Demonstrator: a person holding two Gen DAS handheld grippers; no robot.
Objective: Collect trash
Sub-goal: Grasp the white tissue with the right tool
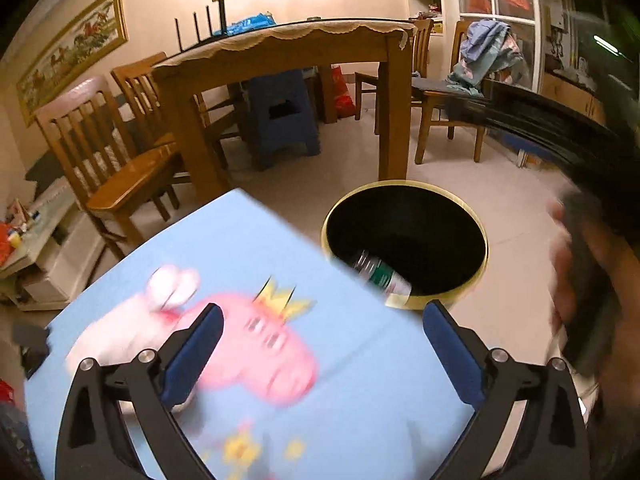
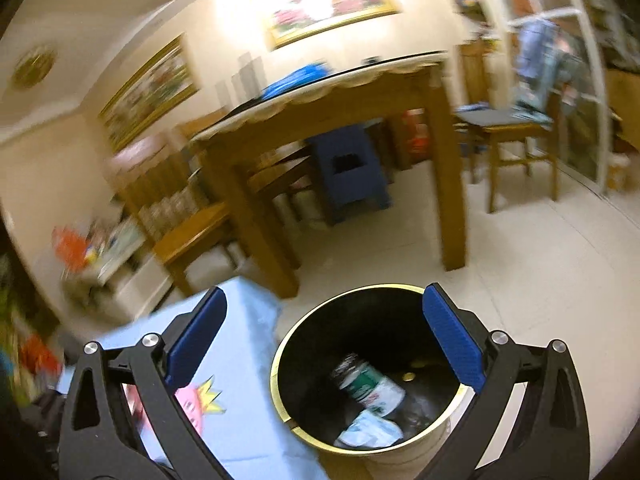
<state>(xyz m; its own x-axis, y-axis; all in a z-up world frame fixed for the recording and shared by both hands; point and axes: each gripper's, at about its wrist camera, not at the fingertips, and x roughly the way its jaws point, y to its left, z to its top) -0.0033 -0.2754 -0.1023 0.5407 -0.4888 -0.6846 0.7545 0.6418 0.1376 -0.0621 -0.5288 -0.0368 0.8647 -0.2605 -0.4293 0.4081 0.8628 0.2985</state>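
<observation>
A round black trash bin with a gold rim [image 1: 476, 224] [image 2: 280, 344] stands on the floor beside a low table with a light-blue cartoon-pig cloth [image 1: 248, 248] [image 2: 248, 352]. Inside the bin lie a green-labelled plastic bottle [image 1: 382, 276] [image 2: 366, 386] and a crumpled pale wrapper [image 2: 370, 430]. My left gripper [image 1: 320, 354] is open and empty above the blue cloth, left of the bin. My right gripper [image 2: 326, 340] is open and empty, directly above the bin's mouth. A blurred hand with the other gripper's dark body [image 1: 580, 264] shows at the right of the left wrist view.
A wooden dining table [image 1: 280, 52] [image 2: 340, 96] with wooden chairs [image 1: 120, 160] [image 2: 516, 132] stands beyond the bin on a pale tiled floor [image 1: 500, 184]. A blue plastic stool [image 1: 280, 120] [image 2: 348, 168] sits under it. A cluttered low shelf [image 1: 36, 240] is at the left.
</observation>
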